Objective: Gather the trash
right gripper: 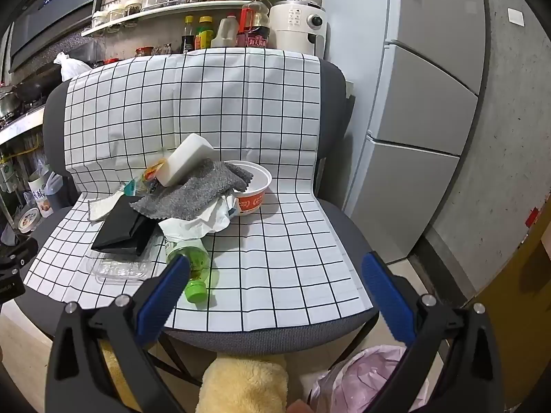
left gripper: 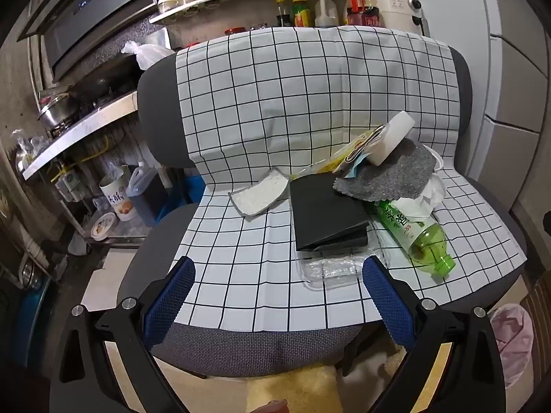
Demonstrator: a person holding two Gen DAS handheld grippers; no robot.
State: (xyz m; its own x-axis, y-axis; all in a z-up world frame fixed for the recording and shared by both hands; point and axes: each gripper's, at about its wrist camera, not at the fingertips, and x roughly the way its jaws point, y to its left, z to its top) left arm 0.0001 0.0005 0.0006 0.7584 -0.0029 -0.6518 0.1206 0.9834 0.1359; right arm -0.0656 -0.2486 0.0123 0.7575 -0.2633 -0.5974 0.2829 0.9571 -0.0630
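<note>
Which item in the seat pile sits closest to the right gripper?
The green plastic bottle lying on its side, cap toward the camera, right beside the right gripper's left finger. The black folded wallet and red-white paper bowl lie farther back.

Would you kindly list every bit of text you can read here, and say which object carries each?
Green bottle: Chinese label characters, too distorted to read.
Red bowl: white logo, blurred.
White tin: Chinese characters, unreadable.
Red-labelled jug: characters too small.
Both the left gripper and the right gripper carry no text.
</note>
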